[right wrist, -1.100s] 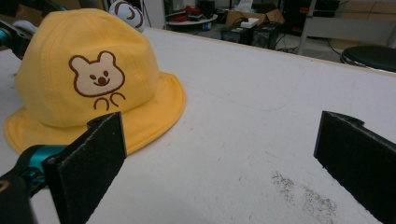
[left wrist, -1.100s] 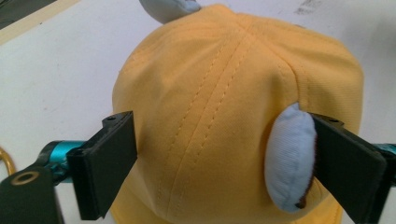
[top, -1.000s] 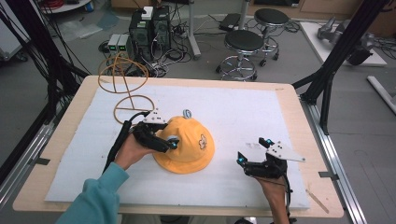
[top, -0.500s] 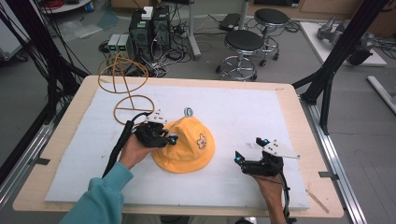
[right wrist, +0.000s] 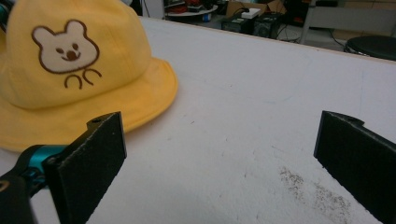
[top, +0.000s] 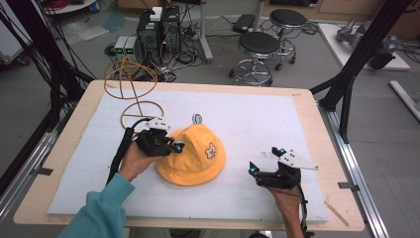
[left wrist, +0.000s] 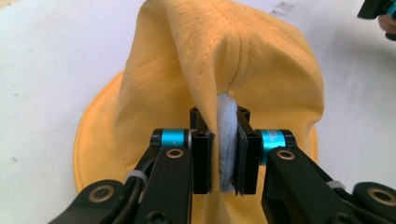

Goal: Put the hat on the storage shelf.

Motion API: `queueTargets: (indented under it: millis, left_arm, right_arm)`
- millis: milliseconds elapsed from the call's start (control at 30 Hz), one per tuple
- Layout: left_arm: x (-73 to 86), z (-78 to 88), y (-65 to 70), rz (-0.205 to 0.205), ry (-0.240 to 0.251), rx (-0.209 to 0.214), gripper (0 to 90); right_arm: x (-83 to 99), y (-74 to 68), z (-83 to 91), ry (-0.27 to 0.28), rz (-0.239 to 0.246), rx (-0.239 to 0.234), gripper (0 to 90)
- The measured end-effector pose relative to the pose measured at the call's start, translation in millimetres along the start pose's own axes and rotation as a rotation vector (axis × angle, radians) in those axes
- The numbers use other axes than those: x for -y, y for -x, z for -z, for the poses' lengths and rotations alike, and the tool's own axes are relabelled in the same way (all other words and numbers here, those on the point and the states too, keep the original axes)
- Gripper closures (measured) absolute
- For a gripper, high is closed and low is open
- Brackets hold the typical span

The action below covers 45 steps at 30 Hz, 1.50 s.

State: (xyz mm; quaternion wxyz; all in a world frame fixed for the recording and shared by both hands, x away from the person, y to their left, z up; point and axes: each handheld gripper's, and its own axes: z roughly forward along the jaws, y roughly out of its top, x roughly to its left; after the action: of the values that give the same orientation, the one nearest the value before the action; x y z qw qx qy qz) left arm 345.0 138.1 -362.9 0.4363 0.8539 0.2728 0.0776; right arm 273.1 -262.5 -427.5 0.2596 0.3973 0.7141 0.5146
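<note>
— While the left gripper pinches a fold of the hat, where's the hat?
— Mid-mat. Right gripper gapes wide, well apart from it, holding nothing.

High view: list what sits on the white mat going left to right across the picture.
left gripper pinching the hat's crown → yellow hat → right gripper, open and apart from the hat. All rest over the white mat.
</note>
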Motion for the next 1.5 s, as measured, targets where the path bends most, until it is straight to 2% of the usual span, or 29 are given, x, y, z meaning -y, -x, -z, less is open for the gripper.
queueTargets:
  millis: [100,200,233,267,300,333,367,433,533,833,1200,1500]
  left_arm:
    - [-2.0,11.6,0.3,0.008,0.026,0.003,80.1]
    - [-8.1,23.9,3.5,-0.014,0.027,-0.019,80.1]
    - [-10.2,27.1,4.2,-0.017,0.031,-0.022,80.1]
    - [-13.2,31.6,4.8,-0.022,0.036,-0.022,80.1]
    - [-16.4,35.8,5.3,-0.022,0.046,-0.024,80.0]
    - [-19.9,40.0,5.3,-0.024,0.051,-0.024,80.0]
    - [-23.5,44.1,5.5,-0.03,0.055,-0.03,80.0]
    - [-31.5,52.6,5.7,-0.041,0.064,-0.044,80.1]
    - [-41.0,61.4,3.9,-0.045,0.072,-0.048,80.1]
    - [-76.1,85.1,-3.3,-0.078,0.098,-0.09,80.1]
    - [-106.6,104.0,-11.2,-0.088,0.105,-0.129,80.1]
    - [-125.9,112.8,-25.7,-0.082,0.099,-0.157,80.1]
  right_arm:
    - [0.1,-0.3,0.1,-0.004,-0.001,0.003,1.2]
    - [0.6,0.9,1.3,-0.015,-0.006,0.005,1.2]
    - [5.6,0.8,4.9,0.039,-0.005,0.01,1.3]
    - [5.6,0.8,4.9,0.039,-0.005,0.01,1.3]
    - [12.1,1.9,7.9,0.037,-0.025,0.022,1.3]
    - [12.1,1.9,7.9,0.037,-0.025,0.022,1.3]
    - [13.8,2.4,8.2,0.014,-0.04,0.026,1.3]
    - [18.7,2.1,11.2,0.051,-0.031,0.03,1.3]
    - [22.3,1.8,12.1,0.049,-0.042,0.032,1.3]
    - [25.3,0.7,11.2,0.064,-0.034,0.049,1.3]
    - [26.3,-2.5,11.9,0.082,-0.008,0.071,1.3]
    - [26.5,-3.5,11.5,0.096,-0.002,0.081,1.3]
